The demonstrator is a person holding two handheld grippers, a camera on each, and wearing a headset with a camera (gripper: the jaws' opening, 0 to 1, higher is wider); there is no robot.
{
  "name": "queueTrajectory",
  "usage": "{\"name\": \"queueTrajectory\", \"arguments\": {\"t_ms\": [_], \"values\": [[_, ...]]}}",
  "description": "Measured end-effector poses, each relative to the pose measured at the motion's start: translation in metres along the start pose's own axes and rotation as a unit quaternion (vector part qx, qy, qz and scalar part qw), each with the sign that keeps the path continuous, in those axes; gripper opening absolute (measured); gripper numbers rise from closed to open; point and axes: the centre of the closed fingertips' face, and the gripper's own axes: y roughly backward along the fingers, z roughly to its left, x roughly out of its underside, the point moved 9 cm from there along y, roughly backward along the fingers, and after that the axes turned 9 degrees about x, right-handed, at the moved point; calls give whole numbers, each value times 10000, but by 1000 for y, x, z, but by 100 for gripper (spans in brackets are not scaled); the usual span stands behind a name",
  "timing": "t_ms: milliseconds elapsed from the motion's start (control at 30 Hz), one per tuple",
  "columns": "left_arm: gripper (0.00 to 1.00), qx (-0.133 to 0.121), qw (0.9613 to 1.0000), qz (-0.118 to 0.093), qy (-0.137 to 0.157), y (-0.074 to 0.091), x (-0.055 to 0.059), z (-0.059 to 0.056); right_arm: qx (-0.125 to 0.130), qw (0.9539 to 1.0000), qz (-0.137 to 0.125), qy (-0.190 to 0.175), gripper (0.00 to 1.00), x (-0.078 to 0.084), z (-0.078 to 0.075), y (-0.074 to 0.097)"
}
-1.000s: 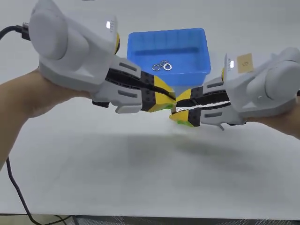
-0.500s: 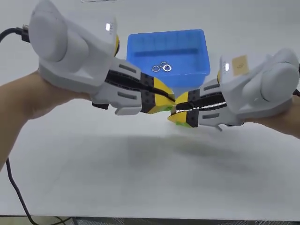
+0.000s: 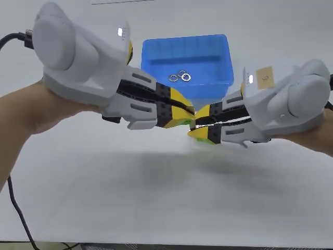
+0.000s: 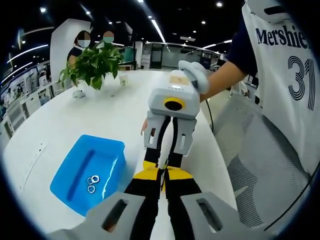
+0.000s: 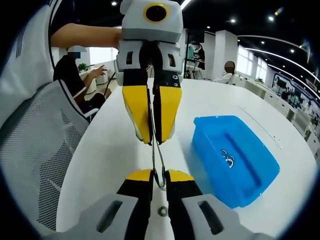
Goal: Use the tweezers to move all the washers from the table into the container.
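Left tool (image 3: 188, 117) grips tweezers (image 5: 156, 160); right tool (image 3: 196, 124), grip unclear, has shifted slightly, a washer (image 5: 162, 211) still on the table (image 3: 156, 198)

Your left gripper (image 3: 188, 115) and right gripper (image 3: 196, 125) sit nose to nose, both pinching the tweezers (image 5: 155, 150), so nothing passes between them. The near wall of the blue container (image 3: 213, 89) stands just behind; its top's open. The table (image 3: 156, 192) toward you is wide open.

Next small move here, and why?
Probably bring the tweezers down to the washer on the table below the right gripper. It and the left gripper both pinch the tweezers in midair; three washers already lie in the container.
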Motion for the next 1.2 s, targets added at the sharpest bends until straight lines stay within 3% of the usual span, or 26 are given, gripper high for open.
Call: {"name": "queueTrajectory", "arguments": {"t_ms": [500, 1000, 1100, 1200], "values": [[7, -56, 10000, -2, -11, 7, -1, -2, 56, 10000, -72, 3, 10, -6, 1, 0], [7, -176, 9996, -88, -223, 35, -24, -6, 317, 9992, -184, 185, 10, -41, -5, 10], [7, -221, 9990, -266, -285, 41, -32, -6, 414, 9986, -245, 237, 10, -49, -9, 15], [7, -279, 9985, -288, -370, 46, -37, -6, 480, 9980, -264, 301, 10, -53, -15, 17]]}}
